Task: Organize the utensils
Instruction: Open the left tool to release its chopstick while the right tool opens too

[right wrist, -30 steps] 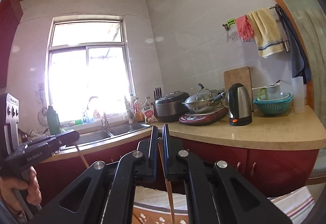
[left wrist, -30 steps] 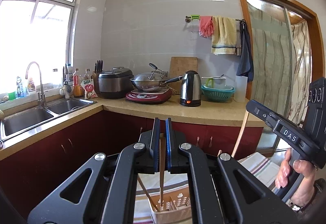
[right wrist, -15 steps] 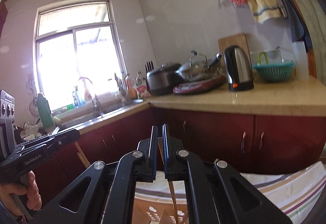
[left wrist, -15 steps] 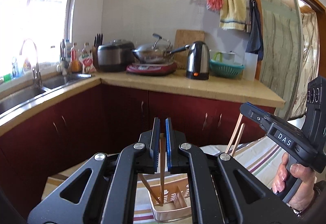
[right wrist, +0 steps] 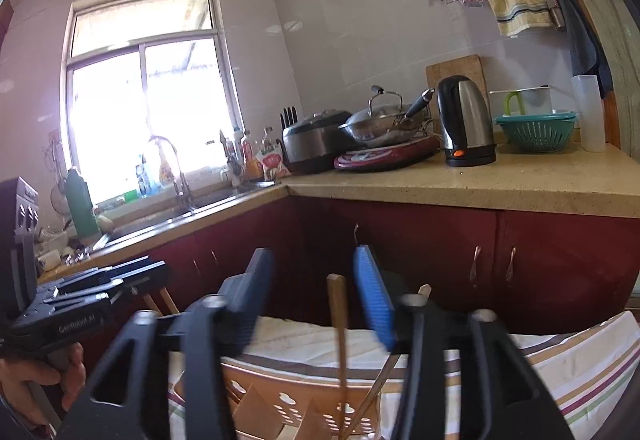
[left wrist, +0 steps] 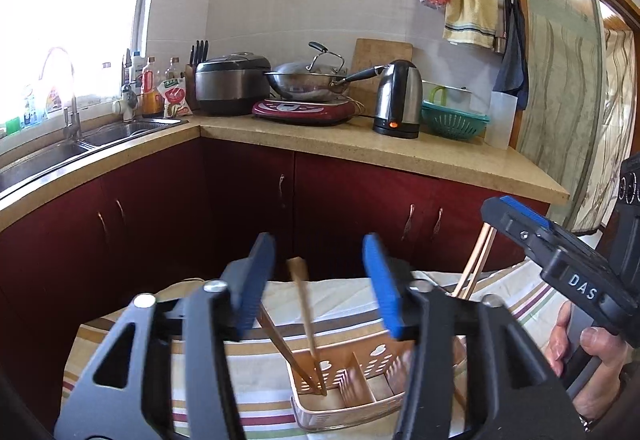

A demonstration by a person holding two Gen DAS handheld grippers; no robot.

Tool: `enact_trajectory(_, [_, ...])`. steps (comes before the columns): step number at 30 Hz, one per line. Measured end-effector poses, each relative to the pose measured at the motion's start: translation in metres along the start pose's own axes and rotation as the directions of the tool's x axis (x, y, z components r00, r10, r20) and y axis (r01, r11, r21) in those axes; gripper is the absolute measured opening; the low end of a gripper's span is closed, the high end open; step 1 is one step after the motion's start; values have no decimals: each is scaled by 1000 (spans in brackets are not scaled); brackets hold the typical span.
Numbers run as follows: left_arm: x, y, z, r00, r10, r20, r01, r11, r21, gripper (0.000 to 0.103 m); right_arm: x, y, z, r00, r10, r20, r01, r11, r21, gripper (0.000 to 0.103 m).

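Note:
My left gripper (left wrist: 320, 284) is opening its jaws. A wooden chopstick (left wrist: 305, 312) stands free between the blue pads, its lower end in the left compartment of a tan perforated utensil basket (left wrist: 362, 356). A second chopstick (left wrist: 282, 346) leans beside it. My right gripper (right wrist: 316, 294) is opening too, with another chopstick (right wrist: 339, 324) upright between its fingers, touching neither, over the same basket (right wrist: 280, 398). One more chopstick (right wrist: 378, 380) leans to its right. Each gripper shows at the edge of the other's view, held by a person's hand (left wrist: 588, 360).
The basket sits on a striped tablecloth (left wrist: 192, 352). Dark red cabinets (left wrist: 340, 208) stand close behind it under a stone counter (left wrist: 400, 156) with a kettle (left wrist: 398, 100), wok (left wrist: 308, 78), rice cooker (left wrist: 232, 80) and green colander (left wrist: 454, 118). A sink (left wrist: 100, 136) is at the left.
Both grippers sank toward the basket with chopsticks pinched in shut jaws. Now both pairs of jaws have parted and the chopsticks stand loose in the basket.

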State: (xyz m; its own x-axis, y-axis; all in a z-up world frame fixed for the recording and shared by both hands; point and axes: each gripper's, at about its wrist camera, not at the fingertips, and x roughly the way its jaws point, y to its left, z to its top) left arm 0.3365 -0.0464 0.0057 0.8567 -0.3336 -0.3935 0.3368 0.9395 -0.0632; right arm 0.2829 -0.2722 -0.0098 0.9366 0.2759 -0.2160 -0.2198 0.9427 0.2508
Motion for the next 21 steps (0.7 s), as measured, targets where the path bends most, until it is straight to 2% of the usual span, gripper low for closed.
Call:
enact_trajectory(4, [-9,-2,2,1000,-5,15,5,1000,-11,66,-12,4,6,1000,8,12,-8,1000,-8,49])
enact_trajectory(11, [-45,-9,-2,998,10,57,-9,1000,-18,82,-54,12,4,999,-14,42,16,999,-52,54])
enact_trajectory(15, [-73,-10,-18,996,48,81,-46,999,-29,86,-87,12,-18,997,-67,33,70,995,-76,54])
enact_trajectory(21, [-109,-8,-77,990,128,54,-122,988,-94,90,-130,10,-80,985,-173,-24,168,978,-124,54])
